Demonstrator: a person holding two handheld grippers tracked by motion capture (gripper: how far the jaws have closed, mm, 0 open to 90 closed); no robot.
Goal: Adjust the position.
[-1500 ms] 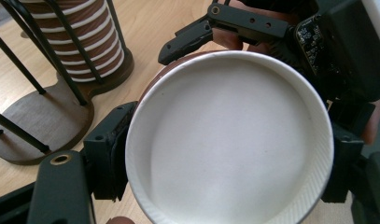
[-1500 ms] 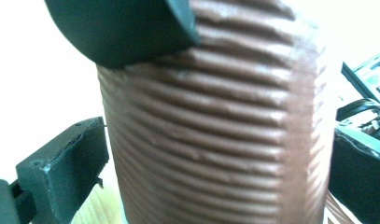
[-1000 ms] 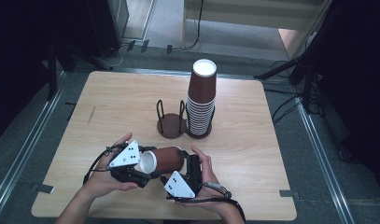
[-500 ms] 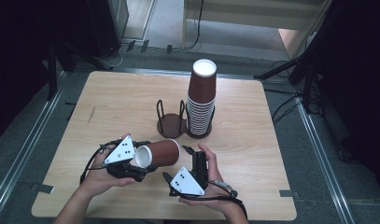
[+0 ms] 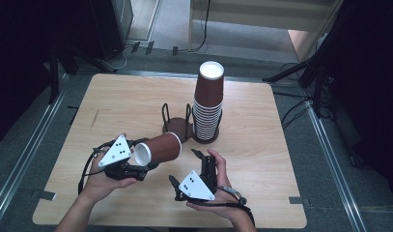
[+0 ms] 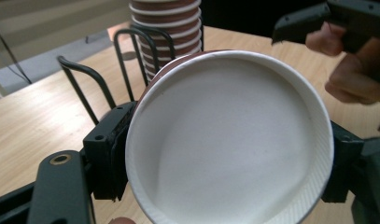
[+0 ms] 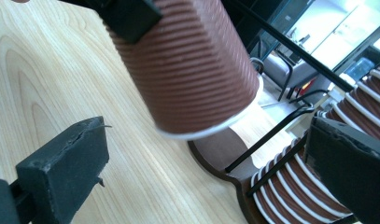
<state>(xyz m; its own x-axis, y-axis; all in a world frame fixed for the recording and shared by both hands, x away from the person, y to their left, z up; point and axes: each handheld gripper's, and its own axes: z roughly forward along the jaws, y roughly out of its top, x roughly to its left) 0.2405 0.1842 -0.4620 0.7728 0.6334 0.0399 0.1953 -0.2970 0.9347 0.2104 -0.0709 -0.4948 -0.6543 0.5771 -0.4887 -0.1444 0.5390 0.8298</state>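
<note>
cup: I see one brown ribbed paper cup (image 5: 158, 148) held off the table (image 5: 112, 104), in front of the empty wire holder (image 5: 177, 118) and near the left front of the board.
cup axis: it lies nearly level; its white open mouth (image 6: 227, 140) faces my left hand, its closed base points toward the holder and the cup stack (image 5: 208, 104).
left gripper (image 5: 136, 164): jaws are closed on the cup at its rim end, one pad on each side of the wall, as the left gripper view shows.
right gripper (image 5: 187, 166): jaws stand wide apart with nothing between them; it sits just right of the cup and below it.
nearer hand: the left one has the cup; the right is close but apart.
direction to target: from my left gripper the holder lies ahead along the cup's own axis, base first.
judgement: I take the next move to need the cup tipped upright before seating it.
</note>
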